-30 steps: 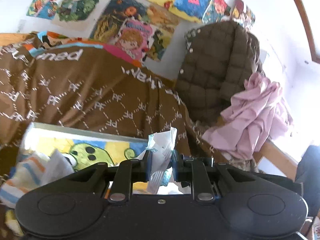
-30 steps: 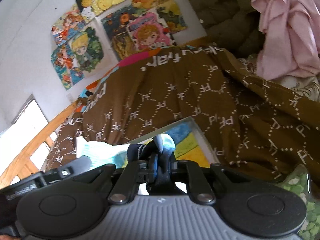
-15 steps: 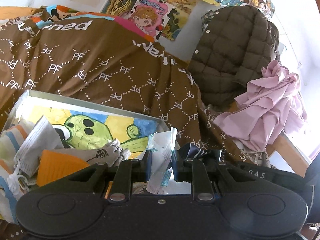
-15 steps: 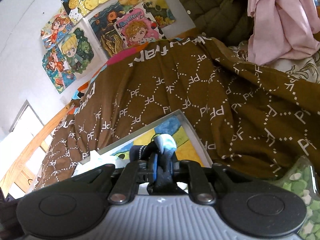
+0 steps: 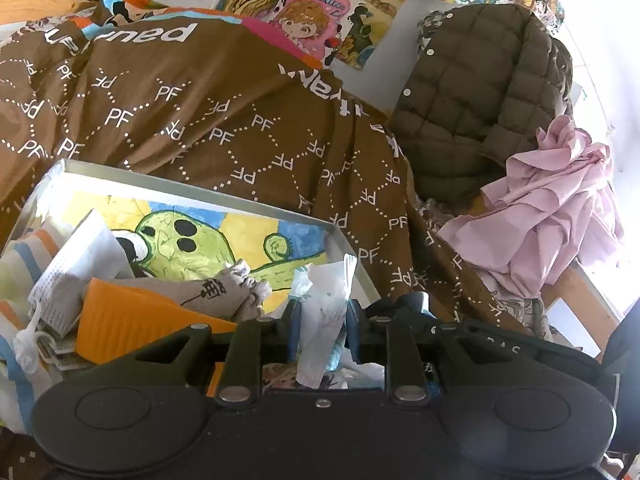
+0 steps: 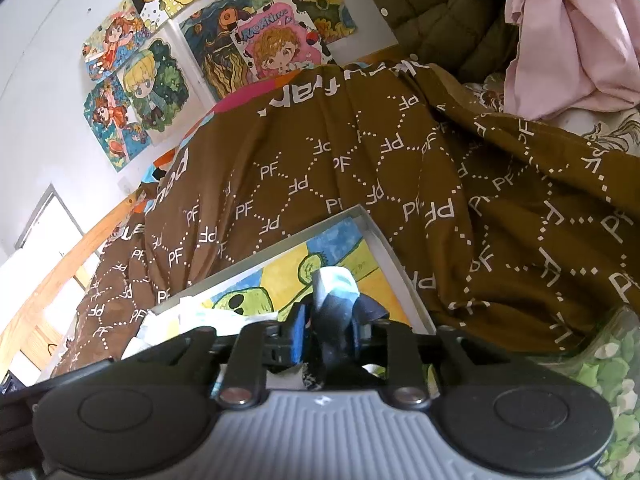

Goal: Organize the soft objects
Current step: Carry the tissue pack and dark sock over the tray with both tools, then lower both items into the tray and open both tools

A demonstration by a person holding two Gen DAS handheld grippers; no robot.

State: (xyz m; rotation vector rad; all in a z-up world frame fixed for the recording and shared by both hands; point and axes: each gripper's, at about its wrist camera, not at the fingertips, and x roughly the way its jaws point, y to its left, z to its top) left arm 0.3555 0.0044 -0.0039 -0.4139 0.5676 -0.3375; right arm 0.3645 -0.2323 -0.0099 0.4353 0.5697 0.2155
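Note:
My left gripper (image 5: 322, 320) is shut on a white, crumpled wrapper-like piece with pale blue marks (image 5: 326, 304), held over the near right part of a grey tray (image 5: 200, 190) with a green cartoon picture on its floor. In the tray lie a striped cloth (image 5: 24, 256), a white mask (image 5: 76, 276), an orange pad (image 5: 132, 320) and a beige pouch (image 5: 216, 294). My right gripper (image 6: 326, 332) is shut on a dark blue and light blue sock (image 6: 334, 300), held over the same tray (image 6: 384, 248) near its right wall.
A brown "PF" blanket (image 5: 224, 120) covers the bed around the tray. A quilted olive jacket (image 5: 480, 92) and a pink cloth (image 5: 560, 208) lie at the right. A bag with green shapes (image 6: 604, 364) is at the right wrist view's lower right. Posters hang on the wall.
Both grippers have tilted down toward the tray while keeping their holds. More of the tray and its contents shows in the left wrist view; the tray sits closer in the right wrist view.

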